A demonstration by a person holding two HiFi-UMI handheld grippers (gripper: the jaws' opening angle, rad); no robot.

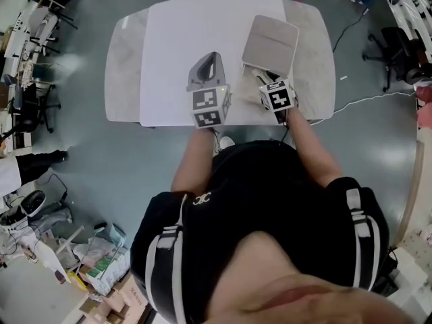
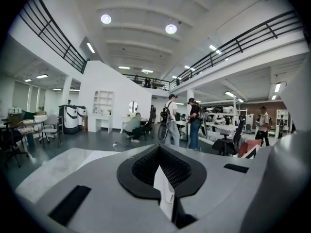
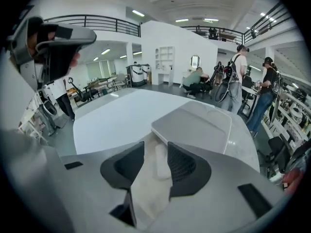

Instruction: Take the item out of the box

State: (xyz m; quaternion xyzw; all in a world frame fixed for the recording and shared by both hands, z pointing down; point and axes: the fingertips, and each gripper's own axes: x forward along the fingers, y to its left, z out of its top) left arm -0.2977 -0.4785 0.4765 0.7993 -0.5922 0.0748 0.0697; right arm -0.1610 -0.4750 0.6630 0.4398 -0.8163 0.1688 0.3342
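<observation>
The box [image 1: 271, 40], flat and pale with rounded corners, lies with its lid down at about 1 o'clock on the table [image 1: 125, 66], partly on the white sheet [image 1: 196, 32] that covers the middle. No item shows outside it, so it is judged to be inside and the task only starting. The right tongs [image 3: 155, 165] sit at the box's 6 o'clock edge, the side nearest the person, aimed across the lid toward 12 o'clock. That approach suits catching the front lip to lift it. Their jaws stand released, well apart. In the gap lie a beige surface [image 3: 146, 193] and a small pale oblong piece [image 3: 160, 160], which neither pad presses. Whether that piece is a tab of the lid or something else cannot be told. The left tongs [image 2: 164, 181] are at 9 o'clock of the right pair, over the near edge of the sheet and clear of the box. They are tipped so that their own view looks out level across the hall. Their jaws are clenched together, with only a thin white sliver in the slit, and its nature is unclear. Held aside like this they leave the box free, and they could steady it once the lid starts to rise.
</observation>
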